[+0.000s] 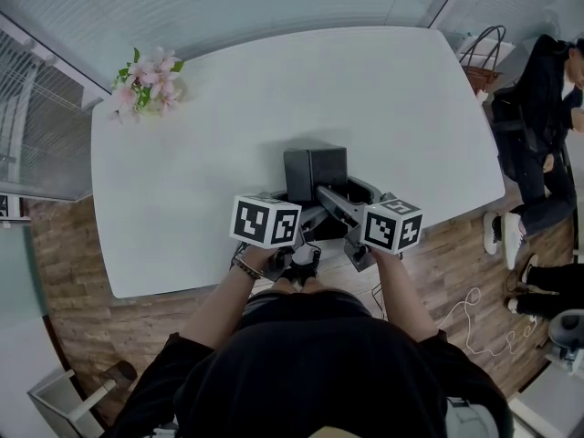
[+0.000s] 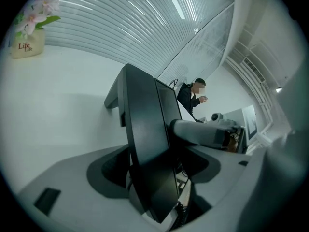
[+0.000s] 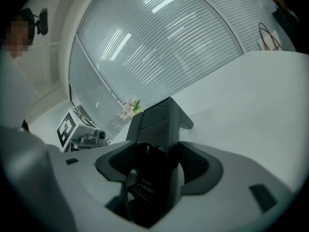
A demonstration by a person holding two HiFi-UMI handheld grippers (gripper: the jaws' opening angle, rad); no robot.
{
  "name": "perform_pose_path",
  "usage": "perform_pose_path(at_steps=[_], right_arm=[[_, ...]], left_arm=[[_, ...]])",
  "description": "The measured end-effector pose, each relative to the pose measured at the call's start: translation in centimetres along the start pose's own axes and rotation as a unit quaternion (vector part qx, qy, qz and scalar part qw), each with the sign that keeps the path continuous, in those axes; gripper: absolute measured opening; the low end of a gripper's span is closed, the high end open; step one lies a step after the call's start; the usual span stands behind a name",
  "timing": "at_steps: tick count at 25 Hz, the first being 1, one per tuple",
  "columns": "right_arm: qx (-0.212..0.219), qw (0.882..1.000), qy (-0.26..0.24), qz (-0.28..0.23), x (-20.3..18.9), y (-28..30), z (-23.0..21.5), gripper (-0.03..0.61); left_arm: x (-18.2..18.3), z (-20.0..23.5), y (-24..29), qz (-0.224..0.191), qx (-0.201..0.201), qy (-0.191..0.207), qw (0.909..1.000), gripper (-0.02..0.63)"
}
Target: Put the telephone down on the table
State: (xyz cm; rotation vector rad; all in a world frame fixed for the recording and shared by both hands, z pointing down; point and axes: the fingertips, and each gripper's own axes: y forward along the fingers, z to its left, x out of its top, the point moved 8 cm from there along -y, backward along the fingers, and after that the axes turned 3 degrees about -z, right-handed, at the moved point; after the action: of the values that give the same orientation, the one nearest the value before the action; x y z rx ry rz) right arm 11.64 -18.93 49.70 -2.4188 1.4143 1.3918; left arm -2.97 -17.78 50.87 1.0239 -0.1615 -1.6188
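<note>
A black telephone [image 1: 315, 173] stands upright near the front edge of the white table [image 1: 274, 89]. Both grippers meet at its near end. My left gripper [image 1: 303, 215] has the telephone [image 2: 145, 129] between its jaws, and both jaws lie against its sides; the left gripper [image 2: 154, 166] looks shut on it. My right gripper [image 1: 349, 201] also straddles the telephone [image 3: 157, 124]. In the right gripper view, the right gripper [image 3: 153, 170] has its jaws spread wide, with a small gap at the left jaw, so it looks open. The telephone's base is hidden.
A pot of pink flowers [image 1: 146, 85] stands at the table's far left corner. A person in dark clothes [image 1: 538, 126] stands beyond the table's right end, near a basket [image 1: 481, 57]. A white cable [image 1: 474, 322] lies on the wooden floor.
</note>
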Motion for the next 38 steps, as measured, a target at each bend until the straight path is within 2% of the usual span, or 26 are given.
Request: perform_pose_path(at_steps=[5,9,17,23,38], right_arm=[[-0.004,1.0,0.001,-0.002,0.0,0.0,0.1,0.267],[-0.01,1.0,-0.007,-0.007,0.3,-0.3,0.2,0.267],[-0.024,0.999,-0.034,-0.026,1.4,-0.6,0.8,0.267],[-0.024,0.998,-0.049,-0.043,2.7,-1.2,1.4,0.273],[-0.009,0.987,-0.092,-0.133,7.5,-3.0,4.7,0.255]], left_arm=[[0.0,-0.1,-0.4,-0.003,0.012,0.026,0.9996,0.337],[0.7,-0.4,-1.4,-0.024,0.028,0.056,0.9978,0.337],[2.0,-0.3,-3.5,-0.07,0.056,0.09,0.9919,0.337],[3.2,-0.5,-5.0,-0.107,0.071,0.098,0.9869,0.337],[5.9,-1.4,-8.6,-0.188,0.09,0.114,0.9714,0.336]])
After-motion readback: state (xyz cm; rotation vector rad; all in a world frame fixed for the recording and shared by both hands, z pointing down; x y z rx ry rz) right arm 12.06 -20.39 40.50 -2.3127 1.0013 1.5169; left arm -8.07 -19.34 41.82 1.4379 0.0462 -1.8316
